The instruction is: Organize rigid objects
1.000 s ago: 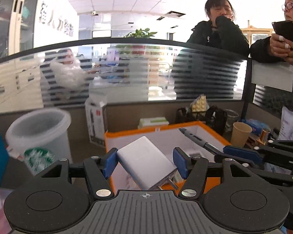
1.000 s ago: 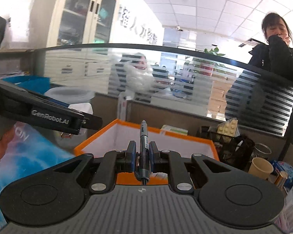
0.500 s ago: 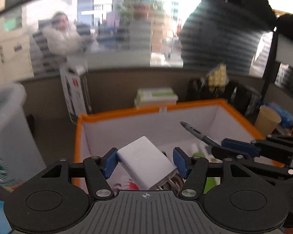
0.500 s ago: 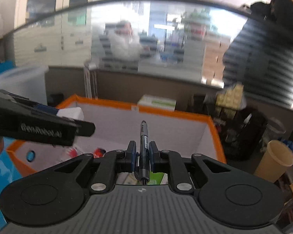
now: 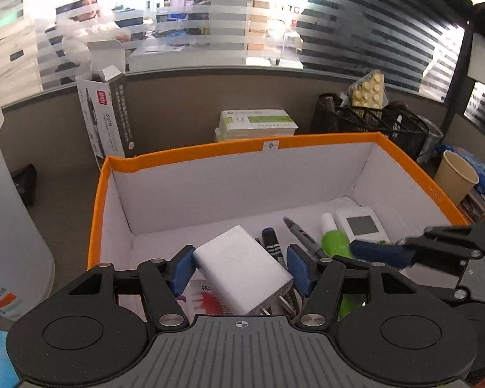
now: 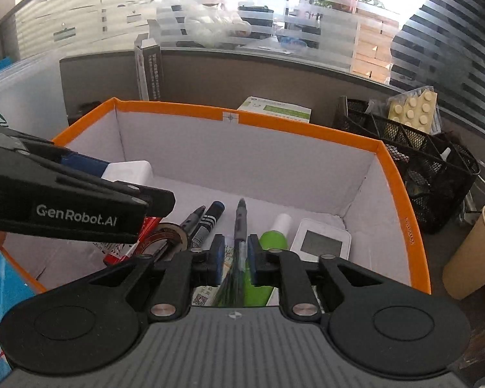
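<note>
A: Main risk from here is the drop. Left gripper (image 5: 241,266) has the white charger (image 5: 242,270) held skewed, gripped across its corners and prongs facing the camera. Release it from above the floor of the orange-rimmed box (image 5: 323,139) and I'd expect it to tumble onto the black marker (image 5: 273,247) or the tape roll (image 6: 165,237).

B: And the right side?

A: Right gripper (image 6: 236,253) is clamped narrow on a grey pen (image 6: 240,226), tip pointing forward into the box. The pen is thin and smooth, so it could roll or land across the green-capped tube (image 6: 273,237) and the small white device with a screen (image 6: 320,241) rather than lying flat beside them.

B: Collision between the two?

A: Possible. In the right view the left gripper's arm sits close on the left, over the same box. Both are low inside the rim and near each other, so a sideways move by either could knock them together.

B: Jaw widths?

A: Left: medium-wide, blue pads touching both sides of the charger. Right: nearly closed, pads pinching the pen barrel.

B: Where are the items relative to the box?

A: Both are held over the near half, above the clutter and not yet resting on anything, as far as I can tell.
</note>
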Demonstrator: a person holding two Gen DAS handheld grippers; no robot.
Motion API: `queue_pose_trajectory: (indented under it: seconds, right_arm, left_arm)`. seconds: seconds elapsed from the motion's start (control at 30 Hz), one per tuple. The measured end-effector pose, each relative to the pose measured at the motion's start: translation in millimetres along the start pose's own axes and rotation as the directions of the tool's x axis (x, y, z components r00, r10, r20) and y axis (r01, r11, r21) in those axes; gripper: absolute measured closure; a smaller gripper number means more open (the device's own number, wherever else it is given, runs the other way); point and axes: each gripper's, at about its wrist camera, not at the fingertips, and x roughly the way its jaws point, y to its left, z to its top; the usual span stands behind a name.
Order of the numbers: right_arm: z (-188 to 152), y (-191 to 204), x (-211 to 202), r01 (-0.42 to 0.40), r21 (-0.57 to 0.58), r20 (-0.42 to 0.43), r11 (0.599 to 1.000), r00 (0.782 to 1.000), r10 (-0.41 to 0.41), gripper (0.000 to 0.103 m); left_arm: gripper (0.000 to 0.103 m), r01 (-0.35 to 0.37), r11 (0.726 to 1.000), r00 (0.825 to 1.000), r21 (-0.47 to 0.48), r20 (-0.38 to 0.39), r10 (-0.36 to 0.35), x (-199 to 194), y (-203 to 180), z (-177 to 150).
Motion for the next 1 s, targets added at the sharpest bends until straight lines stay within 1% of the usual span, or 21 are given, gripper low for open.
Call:
queue_pose_trajectory:
  seconds: [0.03, 0.07, 0.13, 0.17, 0.23, 0.33, 0.5, 0.57, 0.6, 0.67, 0.73, 0.87, 0.93, 1.0]
  right_arm:
    - [0, 0, -1, 0.007, -0.003, 0.006, 1.000, 1.000, -0.007, 0.072]
    - [1, 1, -2, 0.015, -0.006, 0.011, 1.000, 1.000, -0.015, 0.071]
    - [2, 0, -5, 0.022, -0.010, 0.018, 1.000, 1.000, -0.022, 0.071]
    - [2, 1, -8, 0.025, -0.009, 0.024, 1.000, 0.999, -0.024, 0.071]
    - [3, 1, -14, 0.029, -0.009, 0.031, 1.000, 0.999, -0.029, 0.071]
    - [5, 1, -24, 0.045, -0.009, 0.045, 0.999, 0.998, -0.044, 0.071]
    - [5, 4, -46, 0.058, 0.006, 0.084, 0.998, 0.995, -0.059, 0.070]
    - [4, 7, -57, 0.059, 0.012, 0.102, 0.998, 0.993, -0.059, 0.069]
    - [3, 9, -62, 0.058, 0.014, 0.112, 0.998, 0.992, -0.059, 0.067]
    - [-1, 15, -75, 0.062, 0.019, 0.143, 0.998, 0.988, -0.064, 0.058]
    - [-7, 22, -88, 0.068, 0.026, 0.173, 0.997, 0.982, -0.071, 0.045]
    - [-25, 36, -113, 0.074, 0.049, 0.226, 0.996, 0.971, -0.084, 0.032]
    - [-35, 42, -124, 0.072, 0.065, 0.251, 0.995, 0.964, -0.086, 0.010]
    - [-44, 48, -136, 0.079, 0.077, 0.277, 0.994, 0.956, -0.097, 0.001]
  left_arm:
    - [0.042, -0.002, 1.000, 1.000, -0.002, -0.004, 0.002, 1, 0, 1]
    - [0.042, -0.003, 1.000, 1.000, -0.007, -0.003, 0.003, 0, 1, 1]
    - [0.037, -0.016, 1.000, 1.000, -0.012, 0.015, 0.017, -4, 2, 2]
    - [0.035, -0.009, 1.000, 1.000, -0.009, 0.024, 0.009, -7, 1, 3]
    - [0.019, -0.034, 0.999, 0.998, 0.007, 0.050, 0.034, -15, -2, 3]
    - [0.018, -0.063, 0.998, 0.994, 0.030, 0.097, 0.060, -31, -5, 3]
    - [0.017, -0.060, 0.998, 0.989, 0.014, 0.133, 0.058, -56, -5, 2]
    - [0.016, -0.061, 0.998, 0.988, 0.007, 0.142, 0.060, -65, -5, 0]
    - [0.014, -0.063, 0.998, 0.987, 0.002, 0.146, 0.062, -70, -5, -2]
    - [0.010, -0.066, 0.998, 0.985, -0.014, 0.161, 0.067, -82, -4, -8]
    - [0.007, -0.069, 0.997, 0.981, -0.028, 0.178, 0.073, -95, -3, -15]
    - [0.002, -0.086, 0.995, 0.974, -0.053, 0.205, 0.096, -119, 0, -31]
    - [0.000, -0.094, 0.994, 0.971, -0.064, 0.214, 0.105, -130, 1, -38]
    - [0.000, -0.102, 0.992, 0.967, -0.068, 0.226, 0.115, -140, 2, -45]
